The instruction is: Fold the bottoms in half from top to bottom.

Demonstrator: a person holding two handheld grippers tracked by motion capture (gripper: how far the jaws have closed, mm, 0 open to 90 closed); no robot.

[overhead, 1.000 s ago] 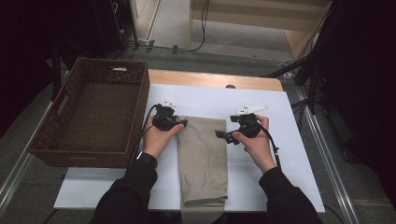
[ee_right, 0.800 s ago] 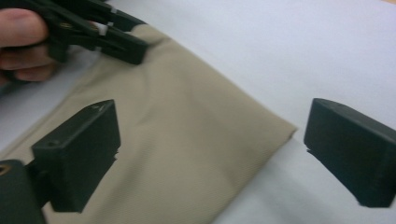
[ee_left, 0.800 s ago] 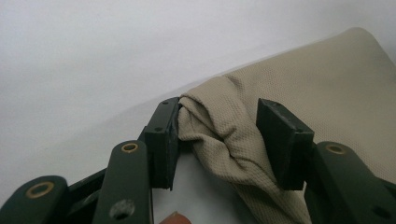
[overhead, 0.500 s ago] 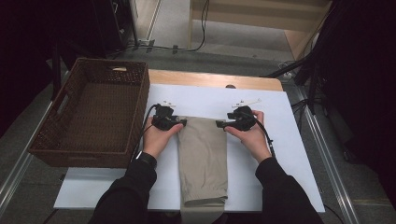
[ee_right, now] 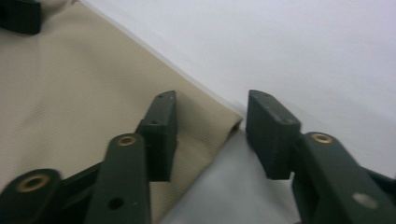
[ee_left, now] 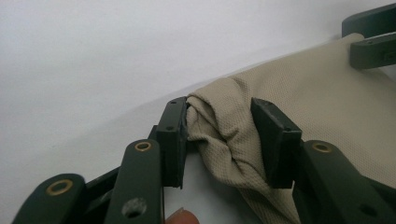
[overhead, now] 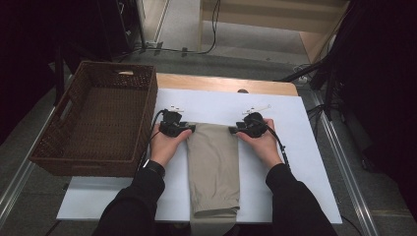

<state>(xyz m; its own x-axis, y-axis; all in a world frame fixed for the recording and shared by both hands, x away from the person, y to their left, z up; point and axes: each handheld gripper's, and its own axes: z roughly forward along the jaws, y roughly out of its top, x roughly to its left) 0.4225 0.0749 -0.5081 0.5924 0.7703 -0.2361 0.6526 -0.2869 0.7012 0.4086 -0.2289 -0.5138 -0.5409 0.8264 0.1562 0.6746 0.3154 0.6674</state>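
The left tongs (ee_left: 219,140) have just been closing and now pinch a bunched corner of the folded beige cloth (overhead: 214,162) between their pads. The right tongs (ee_right: 212,135), also just closing, stand narrowed astride the cloth's other far corner, one pad on the fabric and one on the white surface (overhead: 295,123). The cloth lies mid-surface, reaching its near edge; a wicker basket (overhead: 93,115) sits at the left edge.
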